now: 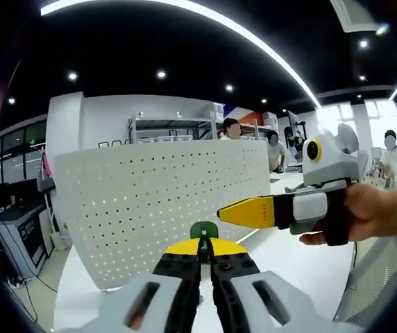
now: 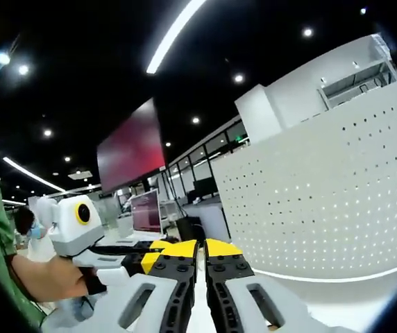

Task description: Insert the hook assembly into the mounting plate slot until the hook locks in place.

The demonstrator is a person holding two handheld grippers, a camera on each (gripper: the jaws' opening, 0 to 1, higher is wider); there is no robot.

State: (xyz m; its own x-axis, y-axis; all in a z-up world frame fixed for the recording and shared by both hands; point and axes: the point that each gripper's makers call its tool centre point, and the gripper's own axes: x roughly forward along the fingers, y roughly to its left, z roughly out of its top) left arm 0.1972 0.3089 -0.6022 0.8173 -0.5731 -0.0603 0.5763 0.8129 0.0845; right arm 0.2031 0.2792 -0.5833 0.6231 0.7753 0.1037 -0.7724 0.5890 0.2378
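A white perforated mounting plate (image 1: pixel 150 201) stands upright on the white table, just beyond my left gripper (image 1: pixel 203 244). The left gripper's yellow-tipped jaws are shut on a small green hook (image 1: pixel 203 229), whose rounded top pokes up between the tips, close in front of the plate's lower part. My right gripper (image 1: pixel 230 211) comes in from the right in a person's hand (image 1: pixel 372 211), shut, its yellow point just above and right of the hook. In the right gripper view the right gripper (image 2: pixel 202 245) is shut with nothing seen between its jaws, and the plate (image 2: pixel 323 201) rises on the right.
The white table (image 1: pixel 289 260) runs to the right of the plate. Shelving (image 1: pixel 171 128) and several people stand behind. In the right gripper view the left gripper (image 2: pixel 150 260) is alongside on the left, with monitors (image 2: pixel 143 211) behind it.
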